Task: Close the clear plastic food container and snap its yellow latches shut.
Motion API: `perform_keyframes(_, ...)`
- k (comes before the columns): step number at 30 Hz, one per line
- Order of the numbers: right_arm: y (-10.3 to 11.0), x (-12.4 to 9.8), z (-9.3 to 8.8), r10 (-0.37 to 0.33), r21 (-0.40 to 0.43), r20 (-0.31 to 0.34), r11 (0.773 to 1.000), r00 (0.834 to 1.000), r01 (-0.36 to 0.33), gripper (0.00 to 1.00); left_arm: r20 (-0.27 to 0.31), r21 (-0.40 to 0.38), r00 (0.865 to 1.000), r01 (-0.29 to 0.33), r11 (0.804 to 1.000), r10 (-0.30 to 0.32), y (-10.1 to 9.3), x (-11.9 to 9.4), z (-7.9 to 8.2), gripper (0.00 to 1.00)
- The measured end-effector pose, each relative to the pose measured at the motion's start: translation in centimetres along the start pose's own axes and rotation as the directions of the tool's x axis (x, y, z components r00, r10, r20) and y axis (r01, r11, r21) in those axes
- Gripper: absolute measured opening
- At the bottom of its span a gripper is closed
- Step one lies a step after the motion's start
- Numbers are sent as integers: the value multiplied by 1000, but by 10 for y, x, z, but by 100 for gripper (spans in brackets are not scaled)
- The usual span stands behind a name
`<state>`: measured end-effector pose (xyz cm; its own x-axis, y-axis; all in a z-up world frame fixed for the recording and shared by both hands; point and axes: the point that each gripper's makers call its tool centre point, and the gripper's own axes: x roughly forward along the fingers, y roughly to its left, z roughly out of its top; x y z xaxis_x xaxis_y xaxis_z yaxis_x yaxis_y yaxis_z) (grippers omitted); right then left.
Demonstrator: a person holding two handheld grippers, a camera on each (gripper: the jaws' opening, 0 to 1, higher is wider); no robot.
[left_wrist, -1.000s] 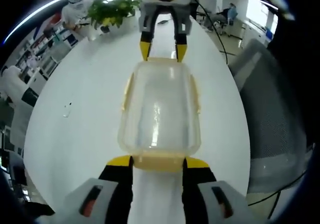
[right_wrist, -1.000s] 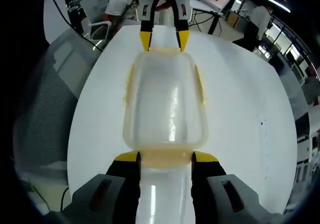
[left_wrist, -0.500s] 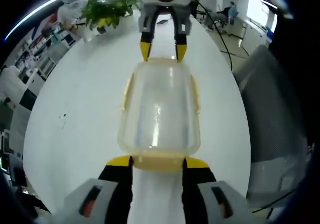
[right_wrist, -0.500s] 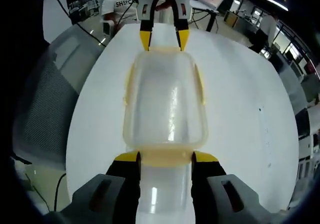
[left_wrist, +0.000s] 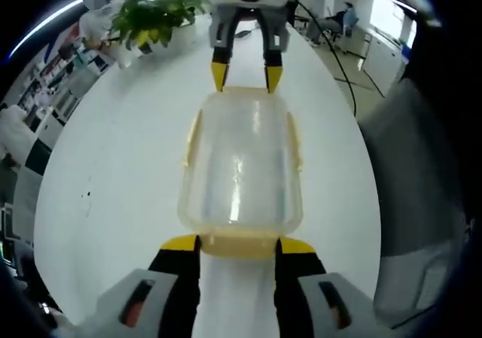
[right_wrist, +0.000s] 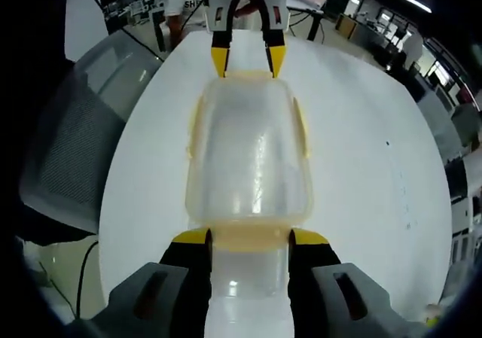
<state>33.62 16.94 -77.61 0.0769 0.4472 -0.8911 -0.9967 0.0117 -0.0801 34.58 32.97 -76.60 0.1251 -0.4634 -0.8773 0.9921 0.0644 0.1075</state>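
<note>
The clear container [left_wrist: 241,165] lay on a white table [left_wrist: 113,180], lid already on, its long axis running straight from one gripper to the other. In the left gripper view, the left gripper [left_wrist: 239,245] stood with its jaws spread to either side of the near yellow end latch [left_wrist: 239,245], tips touching or just beside the container's corners; whether they pressed it could not be told. At the far end the right gripper [left_wrist: 243,77] mirrored it, jaws parted and straddling the far latch [left_wrist: 242,91]. In the right gripper view the same layout appeared reversed, the right gripper [right_wrist: 250,239] nearest its own end latch [right_wrist: 248,238]. Each gripper sat closest to one short end, so each end latch seemed the job of the gripper facing it. The side latches [left_wrist: 294,146] looked flush against the walls. A potted plant [left_wrist: 154,18] stood well apart.
</note>
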Motion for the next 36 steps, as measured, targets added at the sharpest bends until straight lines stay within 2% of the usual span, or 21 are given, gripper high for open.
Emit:
perform_keyframes(7, 0, -8, -17, -5, 0, 1, 1000, 1000, 5, 36, -4, 2, 1000, 6, 1000, -6, 0, 12, 16, 32)
perform_keyframes(25, 1, -31, -66, -2, 13, -32, 1000, 999, 3, 36, 31, 8, 999, 23, 1000, -24, -5, 39, 61, 33)
perform_keyframes(36, 1, -40, -83, -6, 21, -38, 1000, 999, 7, 36, 43, 11, 998, 34, 999, -35, -5, 49, 78, 33)
